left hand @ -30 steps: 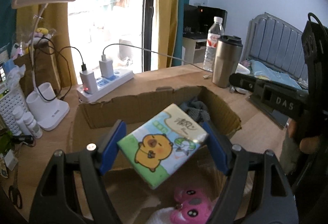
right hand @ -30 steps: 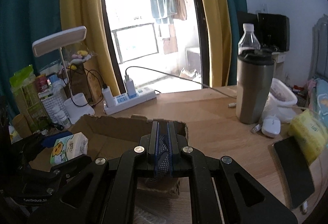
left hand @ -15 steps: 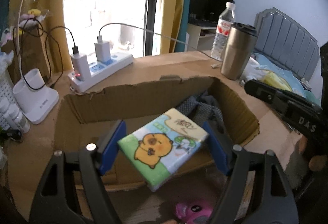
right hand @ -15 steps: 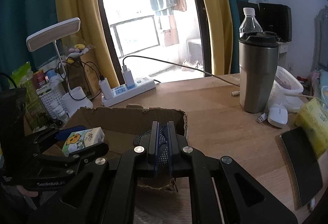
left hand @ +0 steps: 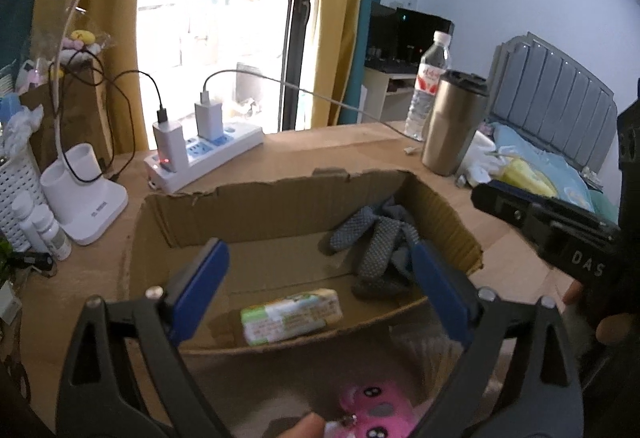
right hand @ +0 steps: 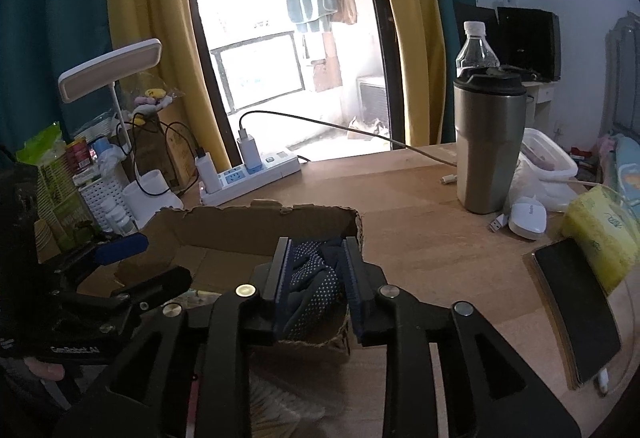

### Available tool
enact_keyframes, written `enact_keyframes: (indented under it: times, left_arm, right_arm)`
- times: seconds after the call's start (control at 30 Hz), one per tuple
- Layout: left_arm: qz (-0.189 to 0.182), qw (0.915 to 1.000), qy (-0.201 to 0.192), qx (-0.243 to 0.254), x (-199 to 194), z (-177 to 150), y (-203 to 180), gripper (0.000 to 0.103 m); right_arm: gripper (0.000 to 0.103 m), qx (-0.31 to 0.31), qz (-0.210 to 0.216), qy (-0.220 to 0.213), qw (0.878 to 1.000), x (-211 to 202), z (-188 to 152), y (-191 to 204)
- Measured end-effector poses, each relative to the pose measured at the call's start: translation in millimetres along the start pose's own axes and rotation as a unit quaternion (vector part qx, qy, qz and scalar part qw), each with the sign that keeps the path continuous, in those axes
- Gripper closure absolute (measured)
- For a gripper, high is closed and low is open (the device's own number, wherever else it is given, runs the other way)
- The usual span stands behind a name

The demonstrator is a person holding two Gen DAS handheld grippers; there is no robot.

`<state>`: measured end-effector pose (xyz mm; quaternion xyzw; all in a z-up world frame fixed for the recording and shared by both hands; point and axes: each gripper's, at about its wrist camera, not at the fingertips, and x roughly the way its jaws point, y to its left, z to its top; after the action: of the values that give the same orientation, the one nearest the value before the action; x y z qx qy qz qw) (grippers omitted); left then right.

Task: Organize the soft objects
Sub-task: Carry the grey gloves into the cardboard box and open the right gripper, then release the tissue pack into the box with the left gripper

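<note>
Green tissue pack flat, long axis left-right.

Left gripper sits above the cardboard box, over its near wall, jaws spread wide, the 2 blue pads well apart with nothing between them. A fingertip of the holding hand shows at the bottom edge, blurred.

Right gripper sits at the box's right end, tilted slightly down, jaws parted a little. Its 2 pads frame the bundle in that corner; can't tell if they touch it. Seen from the left wrist, the right hand wraps its handle.
</note>
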<state>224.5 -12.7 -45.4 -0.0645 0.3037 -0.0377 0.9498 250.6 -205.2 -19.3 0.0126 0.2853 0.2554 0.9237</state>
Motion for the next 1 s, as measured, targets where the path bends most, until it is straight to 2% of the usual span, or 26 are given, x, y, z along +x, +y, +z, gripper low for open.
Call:
enact_keyframes:
  times: [0.43, 0.77, 1.0]
  left_arm:
    - [-0.016, 0.9985, -0.052, -0.006, -57, -10, 2, 0.008]
    - [-0.018, 0.9974, -0.068, -0.014, -86, -24, 9, 0.008]
    - [-0.022, 0.9969, -0.073, -0.02, -99, -34, 12, 0.007]
  right_arm:
    - [0.067, -0.015, -0.009, -0.009, 1.0, -29, -6, 24]
    - [0.065, -0.027, -0.013, -0.013, 0.999, -47, -13, 43]
    - [0.048, -0.03, -0.018, -0.013, 0.999, -56, -20, 51]
